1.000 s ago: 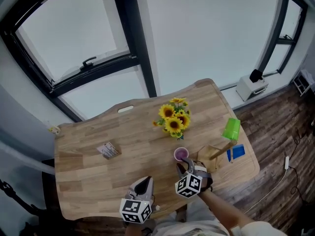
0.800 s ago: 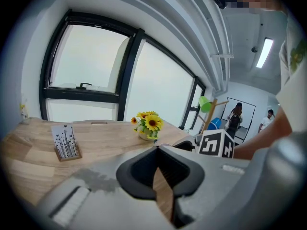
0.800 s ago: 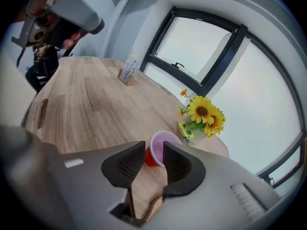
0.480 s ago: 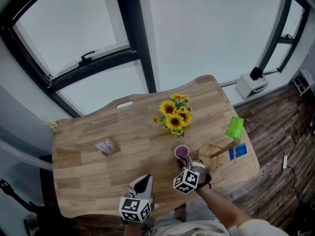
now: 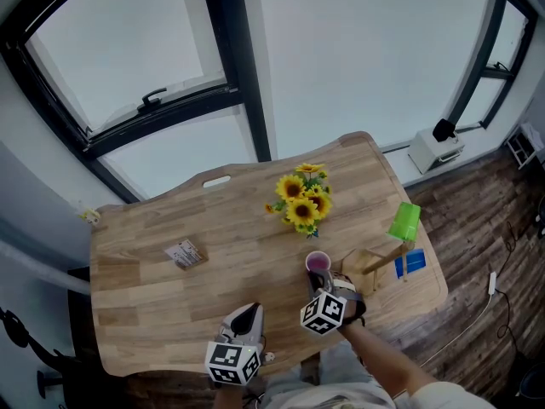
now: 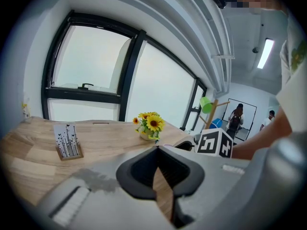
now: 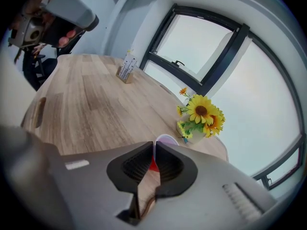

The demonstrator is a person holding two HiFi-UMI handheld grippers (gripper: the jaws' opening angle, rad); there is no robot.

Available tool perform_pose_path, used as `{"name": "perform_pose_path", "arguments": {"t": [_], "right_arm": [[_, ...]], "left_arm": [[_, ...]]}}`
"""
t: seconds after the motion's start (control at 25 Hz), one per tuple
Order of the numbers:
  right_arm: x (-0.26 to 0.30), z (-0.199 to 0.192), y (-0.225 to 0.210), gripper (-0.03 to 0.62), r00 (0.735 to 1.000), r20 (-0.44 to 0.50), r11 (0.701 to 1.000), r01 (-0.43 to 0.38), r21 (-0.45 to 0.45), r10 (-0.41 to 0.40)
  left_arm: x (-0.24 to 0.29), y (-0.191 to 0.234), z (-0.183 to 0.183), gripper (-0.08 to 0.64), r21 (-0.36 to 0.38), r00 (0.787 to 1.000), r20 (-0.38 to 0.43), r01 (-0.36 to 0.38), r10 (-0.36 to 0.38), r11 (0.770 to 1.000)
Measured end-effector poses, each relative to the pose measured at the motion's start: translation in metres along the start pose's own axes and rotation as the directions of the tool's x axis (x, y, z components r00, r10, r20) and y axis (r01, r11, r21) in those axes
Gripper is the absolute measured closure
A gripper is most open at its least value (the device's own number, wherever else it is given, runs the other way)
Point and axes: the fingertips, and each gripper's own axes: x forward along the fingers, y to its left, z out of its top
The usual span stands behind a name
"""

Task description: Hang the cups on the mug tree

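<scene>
A lilac cup [image 5: 318,262] with a dark pink inside stands on the wooden table [image 5: 153,296], just left of the wooden mug tree [image 5: 375,259]. A green cup [image 5: 404,221] and a blue cup [image 5: 410,262] hang on that tree. My right gripper [image 5: 321,281] reaches the lilac cup from the near side. In the right gripper view its jaws have just been closing, and the right gripper [image 7: 154,150] now pinches the wall of the lilac cup [image 7: 166,139] at the rim. My left gripper [image 5: 247,315] rests low near the front edge; the left gripper [image 6: 156,150] is shut and empty.
A vase of sunflowers [image 5: 301,201] stands just behind the lilac cup. A small card holder [image 5: 186,255] sits at the table's left. Large windows lie beyond the table's far edge. The wooden floor [image 5: 477,220] shows on the right.
The right gripper's jaws have closed onto the lilac cup's rim, with the gripper edging slightly toward it. The left gripper has stayed where it was.
</scene>
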Motion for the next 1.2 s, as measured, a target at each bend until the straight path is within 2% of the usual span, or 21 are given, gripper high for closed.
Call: {"name": "perform_pose_path", "arguments": {"t": [0.44,0.56,0.8,1.2], "right_arm": [[-0.035,0.030,-0.021,0.572,0.993,0.108,0.998,0.042,0.040,-0.046],[-0.049,0.039,-0.026,0.572,0.988,0.143,0.996,0.050,0.076,-0.060],[-0.083,0.061,-0.041,0.574,0.970,0.222,0.986,0.064,0.153,-0.097],[-0.130,0.072,-0.052,0.574,0.942,0.300,0.972,0.087,0.219,-0.151]], "left_arm": [[-0.003,-0.007,0.007,0.557,0.015,1.000,0.025,0.000,0.000,1.000],[-0.005,-0.007,0.010,0.557,0.023,0.999,0.034,0.001,-0.002,1.000],[-0.006,-0.006,0.019,0.557,0.035,0.998,0.056,0.004,-0.006,0.999],[-0.006,-0.014,0.030,0.557,0.063,0.997,0.073,0.023,-0.028,0.998]]}}
